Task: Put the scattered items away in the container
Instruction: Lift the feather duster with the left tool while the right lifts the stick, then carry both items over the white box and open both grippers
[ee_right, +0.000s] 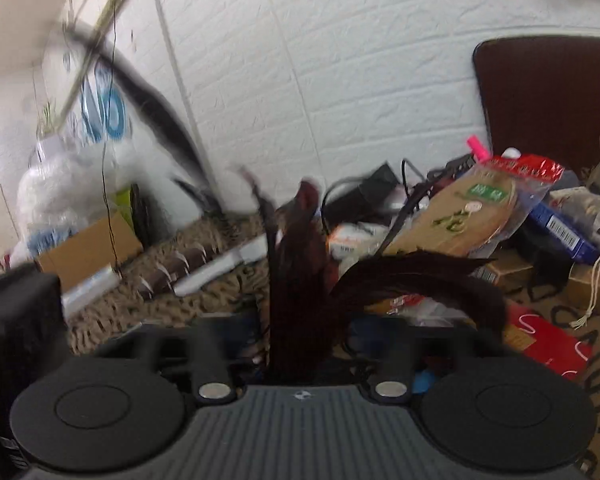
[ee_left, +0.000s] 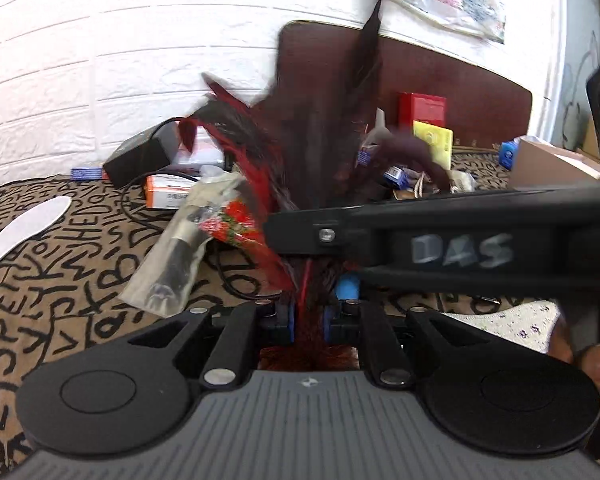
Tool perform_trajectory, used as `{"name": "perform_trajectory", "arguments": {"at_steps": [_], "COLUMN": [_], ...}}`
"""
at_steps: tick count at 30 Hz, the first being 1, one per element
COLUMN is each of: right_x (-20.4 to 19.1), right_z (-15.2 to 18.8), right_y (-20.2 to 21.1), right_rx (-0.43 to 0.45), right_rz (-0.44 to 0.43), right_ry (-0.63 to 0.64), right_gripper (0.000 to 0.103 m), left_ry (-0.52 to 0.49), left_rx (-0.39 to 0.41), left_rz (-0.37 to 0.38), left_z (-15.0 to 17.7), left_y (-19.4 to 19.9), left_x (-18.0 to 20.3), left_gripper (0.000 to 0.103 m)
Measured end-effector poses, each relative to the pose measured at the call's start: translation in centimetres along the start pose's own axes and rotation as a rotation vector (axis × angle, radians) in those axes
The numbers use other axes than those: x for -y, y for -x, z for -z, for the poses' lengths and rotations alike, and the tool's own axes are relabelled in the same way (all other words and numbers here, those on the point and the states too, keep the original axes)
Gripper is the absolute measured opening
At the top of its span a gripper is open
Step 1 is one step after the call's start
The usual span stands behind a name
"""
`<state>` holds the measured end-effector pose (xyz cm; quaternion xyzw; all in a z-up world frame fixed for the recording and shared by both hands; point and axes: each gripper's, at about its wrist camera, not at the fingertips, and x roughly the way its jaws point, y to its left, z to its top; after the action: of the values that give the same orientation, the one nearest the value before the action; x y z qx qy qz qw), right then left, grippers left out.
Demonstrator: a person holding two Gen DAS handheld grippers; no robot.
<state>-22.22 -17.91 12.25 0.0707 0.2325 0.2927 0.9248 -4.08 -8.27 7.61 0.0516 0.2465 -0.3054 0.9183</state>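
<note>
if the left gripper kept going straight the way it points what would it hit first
Probably the right gripper, which crosses just ahead of the left gripper, itself shut on a feather bundle. Past that sits the box clutter; depth is unclear.

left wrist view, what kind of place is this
Probably a bedroom at home: a patterned bedspread strewn with clutter, a dark headboard against a white brick-look wall, and a cardboard box alongside.
</note>
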Motion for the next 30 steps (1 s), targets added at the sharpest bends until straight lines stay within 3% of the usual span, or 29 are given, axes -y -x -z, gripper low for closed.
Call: {"name": "perform_trajectory", "arguments": {"at_steps": [8, 14, 22, 30], "right_x": [-1.3, -0.1, 5.1, 14.0], "right_z": [-0.2, -3.2, -6.3, -5.1], "right_y": [0.8, 3.5, 13.1, 22.3], "right_rx": [0.034, 0.119, 0.272, 0.295], "right_rz": [0.027, 0.065, 0.289, 0.565], "right_ry": [0.071, 0.079, 0.072, 0.003], "right_gripper": [0.005, 0.005, 0.005, 0.005], "left_ry": [-0.048, -0.148, -0.287, -0.348], "left_rx": [0.009, 0.073, 0.140, 0.109], "left_rz": [0.012, 0.060, 0.262, 0.434], "left_z": [-0.9, -5.5, -12.0, -13.3], "left_y": [0.8, 1.5, -0.5, -5.1], "left_x": [0.1, 3.4, 15.6, 28.9], "left_gripper": [0.014, 0.014, 0.014, 0.014]}}
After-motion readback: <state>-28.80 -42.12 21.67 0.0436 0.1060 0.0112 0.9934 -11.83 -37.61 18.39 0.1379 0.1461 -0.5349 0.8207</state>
